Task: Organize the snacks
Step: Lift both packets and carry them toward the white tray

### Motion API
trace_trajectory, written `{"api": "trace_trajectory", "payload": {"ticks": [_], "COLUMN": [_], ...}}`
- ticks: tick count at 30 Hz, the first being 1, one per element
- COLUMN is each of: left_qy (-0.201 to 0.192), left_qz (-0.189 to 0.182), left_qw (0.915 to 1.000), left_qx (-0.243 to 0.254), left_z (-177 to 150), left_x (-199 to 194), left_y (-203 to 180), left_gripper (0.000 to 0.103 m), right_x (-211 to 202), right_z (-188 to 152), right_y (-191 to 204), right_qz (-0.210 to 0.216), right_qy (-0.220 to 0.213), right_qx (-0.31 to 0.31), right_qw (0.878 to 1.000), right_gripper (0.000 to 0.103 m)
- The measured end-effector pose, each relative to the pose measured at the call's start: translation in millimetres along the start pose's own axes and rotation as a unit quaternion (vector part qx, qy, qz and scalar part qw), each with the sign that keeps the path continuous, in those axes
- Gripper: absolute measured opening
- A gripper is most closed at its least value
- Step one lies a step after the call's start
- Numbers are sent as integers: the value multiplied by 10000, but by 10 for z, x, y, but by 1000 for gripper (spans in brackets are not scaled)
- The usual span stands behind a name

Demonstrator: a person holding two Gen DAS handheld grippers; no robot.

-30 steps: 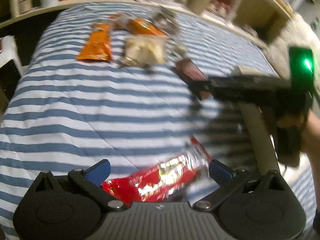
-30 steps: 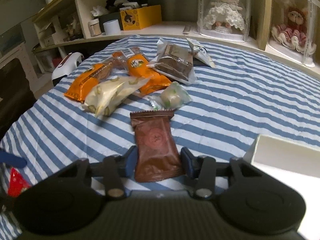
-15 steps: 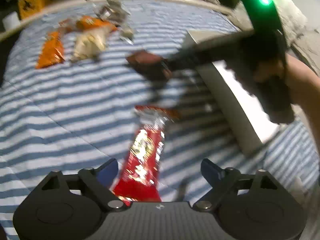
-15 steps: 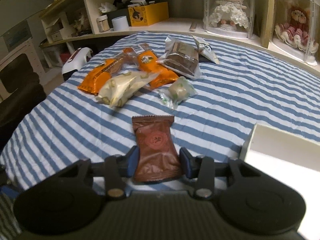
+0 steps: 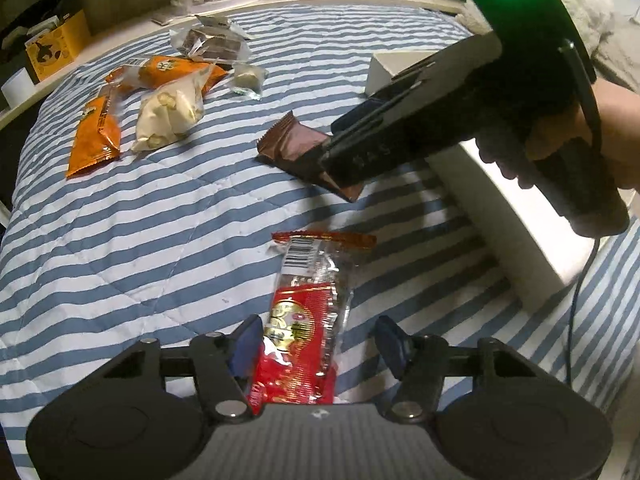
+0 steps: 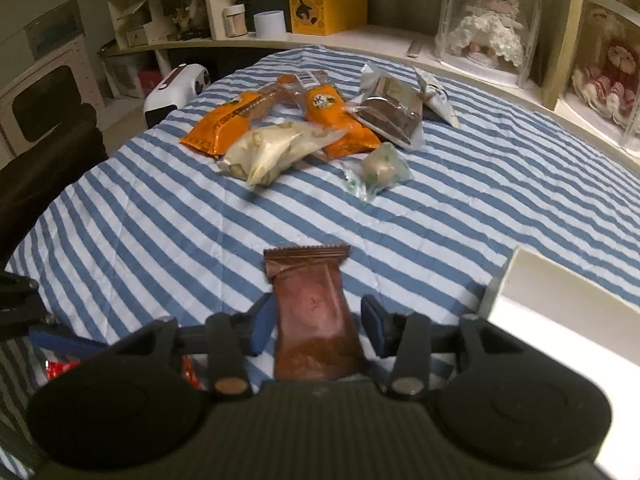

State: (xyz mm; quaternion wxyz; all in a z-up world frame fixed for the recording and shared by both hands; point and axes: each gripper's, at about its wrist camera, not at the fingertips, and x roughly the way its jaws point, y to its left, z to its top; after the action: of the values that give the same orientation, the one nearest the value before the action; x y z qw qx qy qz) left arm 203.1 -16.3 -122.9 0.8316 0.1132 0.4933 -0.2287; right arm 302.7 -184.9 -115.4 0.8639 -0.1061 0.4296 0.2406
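Observation:
A red snack packet point(image 5: 308, 320) lies on the blue-and-white striped cloth point(image 5: 160, 220), lengthwise between the fingers of my left gripper point(image 5: 318, 344). Those jaws are closing; the left pad touches the packet and a gap shows at the right pad. My right gripper point(image 6: 316, 324) holds a brown packet point(image 6: 316, 320) off the cloth, its jaws easing slightly open around it. In the left wrist view a hand carries that gripper point(image 5: 332, 160), the brown packet point(image 5: 296, 148) sticking out of it, beside the white box point(image 5: 500, 216).
At the far side of the cloth lies a pile of snacks: two orange packets point(image 6: 228, 124), a cream one point(image 6: 276, 152), a clear-wrapped brown cake point(image 6: 392, 116) and a small pale sweet point(image 6: 380, 172). The white box point(image 6: 560, 292) is at the right. Shelves with a yellow box point(image 6: 328, 12) ring the cloth.
My left gripper has rolled and shifted, so the red packet now lies lengthwise between its jaws, which have narrowed a lot. The right gripper has drawn back from the pile with the brown packet.

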Motion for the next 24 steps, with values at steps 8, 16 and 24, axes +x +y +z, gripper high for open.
{"api": "trace_trajectory", "payload": {"ticks": [8, 16, 24], "left_qy": [-98, -653, -1019], "left_qz": [40, 301, 486], "left_qw": [9990, 9900, 9751], "left_qx": [-431, -1214, -1911], "left_z": [27, 52, 49], "left_x": [11, -308, -652], "left_y": [122, 254, 300], "left_gripper": [45, 44, 44], "right_x": [163, -79, -464], "right_z": [-27, -7, 10], "right_y": [77, -3, 89], "right_qz": [-110, -22, 7], "right_qy": [157, -136, -363], "right_qx": [-337, 63, 121], "right_qw": [9992, 9999, 9993], "right_gripper": [51, 49, 49]}}
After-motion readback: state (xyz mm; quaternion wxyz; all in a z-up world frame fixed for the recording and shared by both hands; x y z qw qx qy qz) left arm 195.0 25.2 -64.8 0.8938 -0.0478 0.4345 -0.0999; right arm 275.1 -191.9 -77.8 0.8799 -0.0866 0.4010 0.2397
